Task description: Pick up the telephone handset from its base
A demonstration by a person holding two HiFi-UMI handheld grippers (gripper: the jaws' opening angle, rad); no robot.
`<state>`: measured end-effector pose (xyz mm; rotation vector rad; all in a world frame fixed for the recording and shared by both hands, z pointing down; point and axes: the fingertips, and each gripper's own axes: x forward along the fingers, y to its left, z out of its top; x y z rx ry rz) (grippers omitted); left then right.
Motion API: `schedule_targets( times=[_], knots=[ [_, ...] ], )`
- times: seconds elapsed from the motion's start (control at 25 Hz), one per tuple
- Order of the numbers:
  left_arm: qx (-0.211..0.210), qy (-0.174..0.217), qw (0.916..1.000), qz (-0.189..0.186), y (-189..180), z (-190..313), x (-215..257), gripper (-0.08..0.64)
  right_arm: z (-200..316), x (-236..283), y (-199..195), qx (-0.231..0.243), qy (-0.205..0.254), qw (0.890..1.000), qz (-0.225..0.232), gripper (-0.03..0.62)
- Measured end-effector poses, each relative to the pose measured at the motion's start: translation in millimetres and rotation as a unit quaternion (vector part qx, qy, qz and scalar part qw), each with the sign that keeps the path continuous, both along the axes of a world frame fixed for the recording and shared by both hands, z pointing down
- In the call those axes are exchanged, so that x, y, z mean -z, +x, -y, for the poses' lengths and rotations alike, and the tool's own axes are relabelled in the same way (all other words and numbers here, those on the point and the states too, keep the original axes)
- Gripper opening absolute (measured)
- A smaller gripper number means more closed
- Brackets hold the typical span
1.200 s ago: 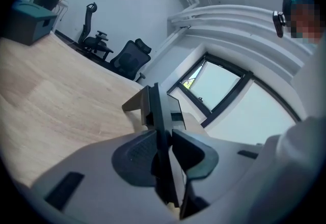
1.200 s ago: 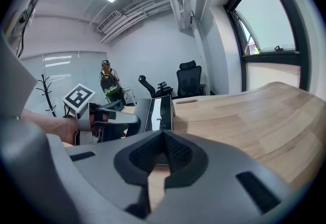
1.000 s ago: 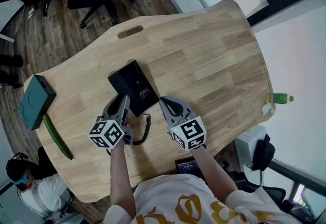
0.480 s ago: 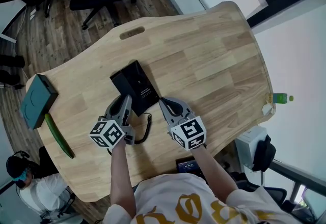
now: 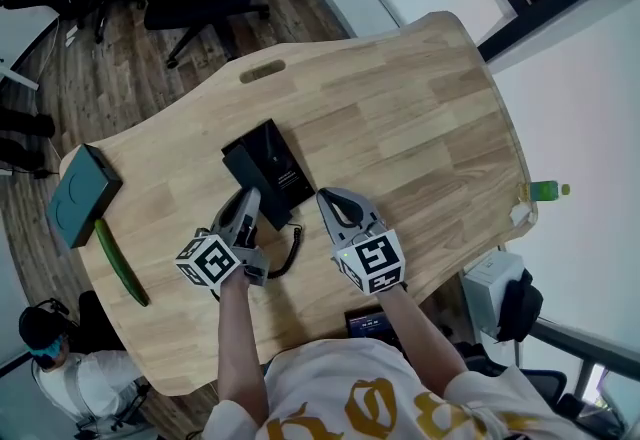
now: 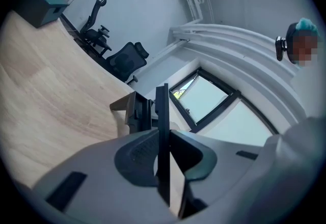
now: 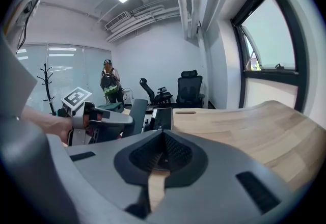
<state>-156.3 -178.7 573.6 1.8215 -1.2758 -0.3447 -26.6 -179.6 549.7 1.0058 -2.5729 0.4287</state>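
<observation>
The desk (image 5: 400, 108) carries the black telephone base (image 5: 272, 163) left of its middle, nearer the near edge. At the base's near-left corner, the left gripper (image 5: 247, 198) is closing its jaws around a thin dark edge, apparently the handset (image 6: 162, 101), with a gap still on one side. The right gripper (image 5: 335, 200), jaws together and empty, is just beside the base's near-right corner.

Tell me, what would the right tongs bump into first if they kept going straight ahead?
Probably the phone. It sits dead ahead of the right tongs in the right gripper view, with only table between, though depth is unclear.
</observation>
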Motion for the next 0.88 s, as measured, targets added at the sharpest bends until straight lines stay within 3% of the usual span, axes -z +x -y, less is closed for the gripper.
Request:
schedule_targets(
  times=[0.16,0.36,0.64,0.88],
  knots=[
    [0.006,0.008,0.9999,-0.011,-2.3,-8.1,11.6,0.072,-2.1,4.3,10.2,-0.014,0.006,1.000,-0.008,0.006],
    [0.007,0.011,0.9995,0.029,-5.8,-17.0,26.5,0.072,-12.5,16.3,14.6,-0.019,0.015,1.000,-0.008,0.006],
    [-0.007,0.036,0.9992,0.016,7.2,-33.1,56.1,0.072,-27.0,38.5,25.6,-0.038,0.030,0.999,0.011,0.005],
    [-0.017,0.057,0.9982,0.005,10.4,-57.8,79.0,0.072,-40.5,50.9,38.8,-0.049,0.049,0.998,0.000,0.006]
  ],
)
